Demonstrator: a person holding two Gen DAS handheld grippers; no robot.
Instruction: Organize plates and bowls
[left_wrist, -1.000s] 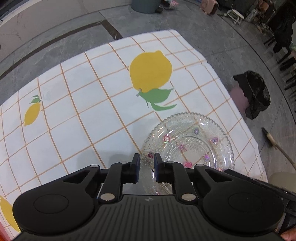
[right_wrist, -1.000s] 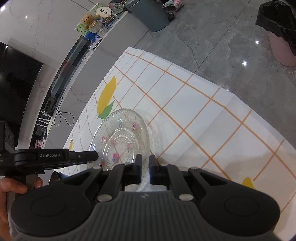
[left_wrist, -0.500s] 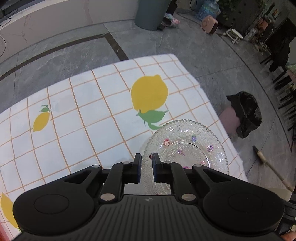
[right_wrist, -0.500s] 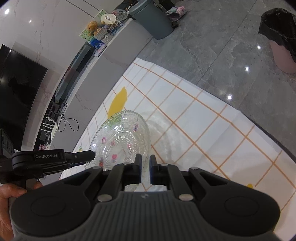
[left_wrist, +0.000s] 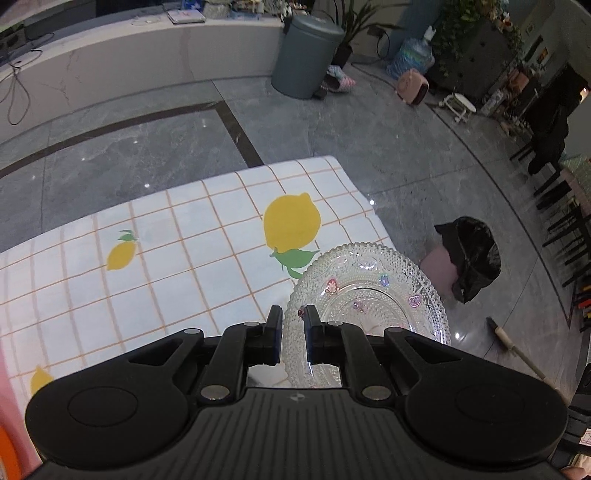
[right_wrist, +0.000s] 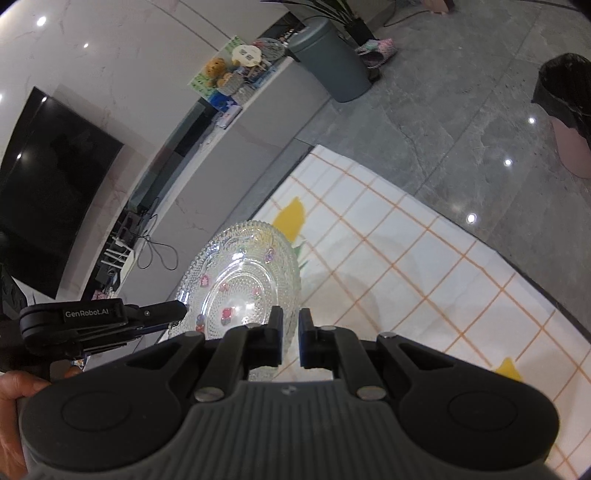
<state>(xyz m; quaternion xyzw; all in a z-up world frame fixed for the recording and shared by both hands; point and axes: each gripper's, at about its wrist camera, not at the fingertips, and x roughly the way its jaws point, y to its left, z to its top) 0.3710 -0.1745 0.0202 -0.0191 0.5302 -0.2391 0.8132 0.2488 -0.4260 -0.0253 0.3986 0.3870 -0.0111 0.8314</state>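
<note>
Above tablecloth (left_wrist: 192, 273) edge, tool-gripped glass plate (left_wrist: 373, 291)

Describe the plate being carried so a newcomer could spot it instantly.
Start at the table with the lemon-print checked cloth. Above its near right corner, both grippers, the left gripper and right gripper, pinch the rim of one dish. It is the clear glass plate, beaded all over with small coloured flowers.

White tablecloth (left_wrist: 177, 266) with an orange grid and big yellow lemon prints covers the table. Grey marble-look floor tiles (left_wrist: 369, 129) all around, a tall grey plastic bin (left_wrist: 306, 55) by the white counter (left_wrist: 147, 55), and a black-bagged pink wastebasket (left_wrist: 469, 262) off to the right.
</note>
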